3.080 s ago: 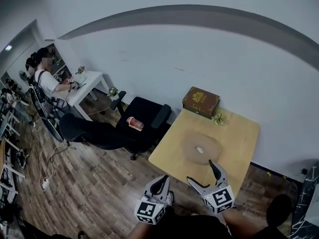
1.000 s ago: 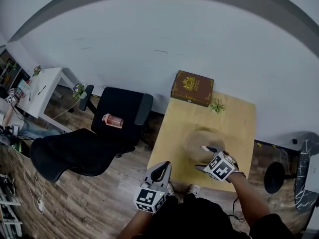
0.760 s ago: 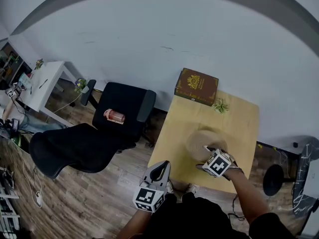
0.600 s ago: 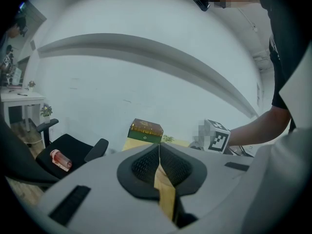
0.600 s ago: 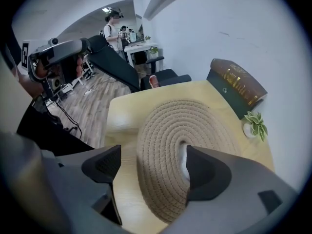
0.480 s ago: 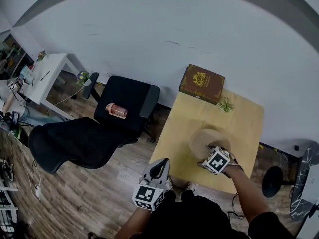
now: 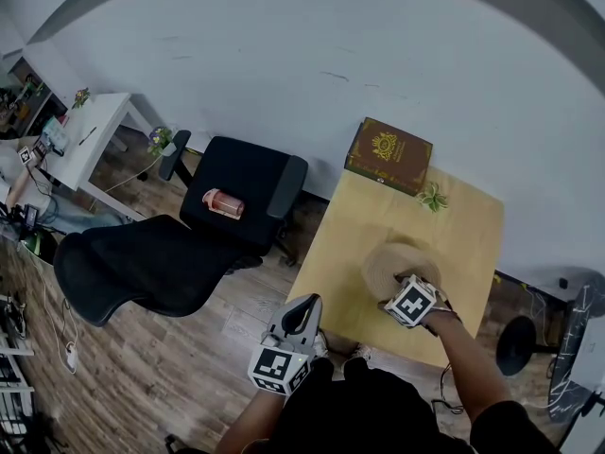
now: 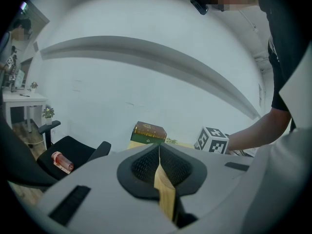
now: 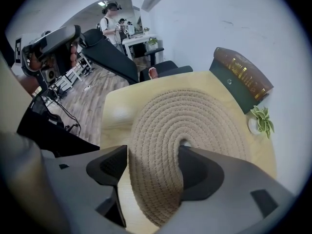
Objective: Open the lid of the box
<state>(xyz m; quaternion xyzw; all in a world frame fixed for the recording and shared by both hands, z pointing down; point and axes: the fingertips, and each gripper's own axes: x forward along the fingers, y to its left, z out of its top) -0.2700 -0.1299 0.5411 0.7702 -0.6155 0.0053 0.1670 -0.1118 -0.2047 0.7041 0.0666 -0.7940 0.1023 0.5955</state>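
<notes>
A round woven rope box [image 7: 397, 261] with a coiled lid [image 9: 195, 113] sits on the wooden table [image 7: 340, 244]. A small white knob [image 9: 185, 143] marks the lid's centre. My right gripper [image 7: 402, 284] reaches down over the near part of the lid. Its jaws [image 9: 153, 152] are closing. One stands at the lid's left rim and the other lies by the knob, with woven lid between them and no firm grip showing. My left gripper [image 7: 306, 304] hangs off the table's near left corner, shut [image 8: 158, 147] and holding nothing.
A dark green book-like case [image 7: 388, 155] with a gold emblem lies at the table's far edge, with a small potted plant [image 7: 433, 197] beside it. A black office chair [image 7: 241, 192] carrying a pink bottle [image 7: 223, 202] stands left of the table. People work at desks far left.
The right gripper has gone from the table's near edge out over the woven lid and its jaws have narrowed. The left gripper has stayed low by my body.
</notes>
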